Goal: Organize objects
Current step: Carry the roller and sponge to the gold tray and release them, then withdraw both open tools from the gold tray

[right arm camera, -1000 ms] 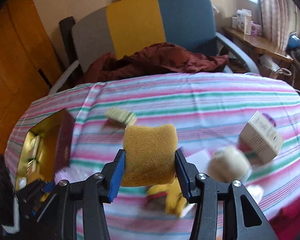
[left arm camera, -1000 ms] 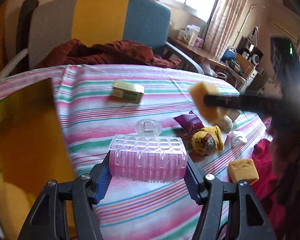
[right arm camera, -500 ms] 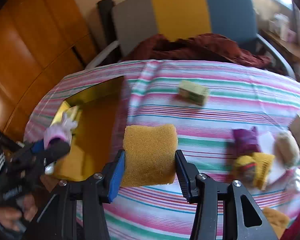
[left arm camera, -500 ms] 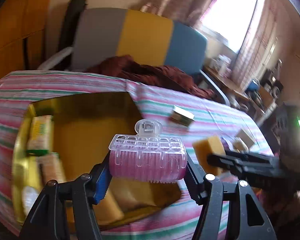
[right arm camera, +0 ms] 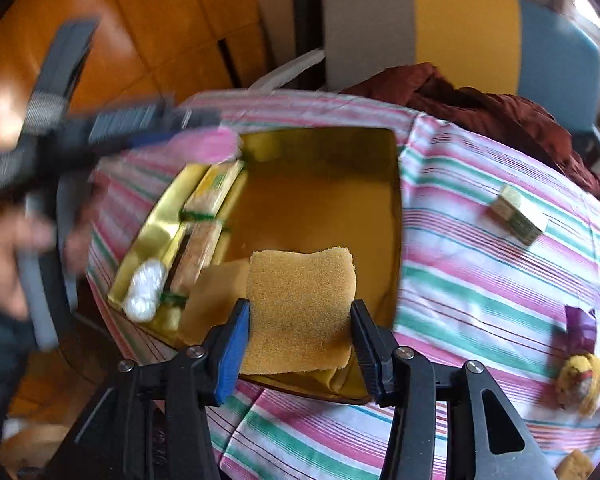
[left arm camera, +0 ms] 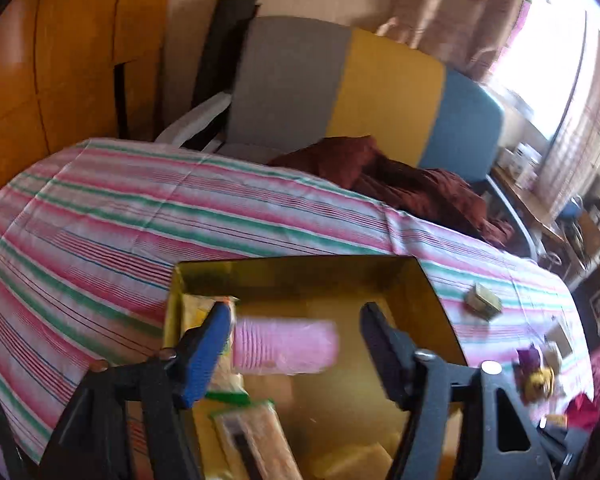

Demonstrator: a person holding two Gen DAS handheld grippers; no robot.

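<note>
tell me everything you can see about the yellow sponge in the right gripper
The yellow sponge is a roughly square block of coarse, porous foam, mustard-yellow, with a wavy, uneven top edge. It sits upright between the right gripper's two fingers, one side against the blue pad and the other against the black pad; the jaws are starting to open. It hangs over the near end of the gold tray, above another tan sponge-like slab lying inside. Its lower edge looks slightly curled.

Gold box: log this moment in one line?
left hand-held gripper: opening, pink roller released over gold box | right hand-held gripper: opening, sponge between jaws above box
</note>
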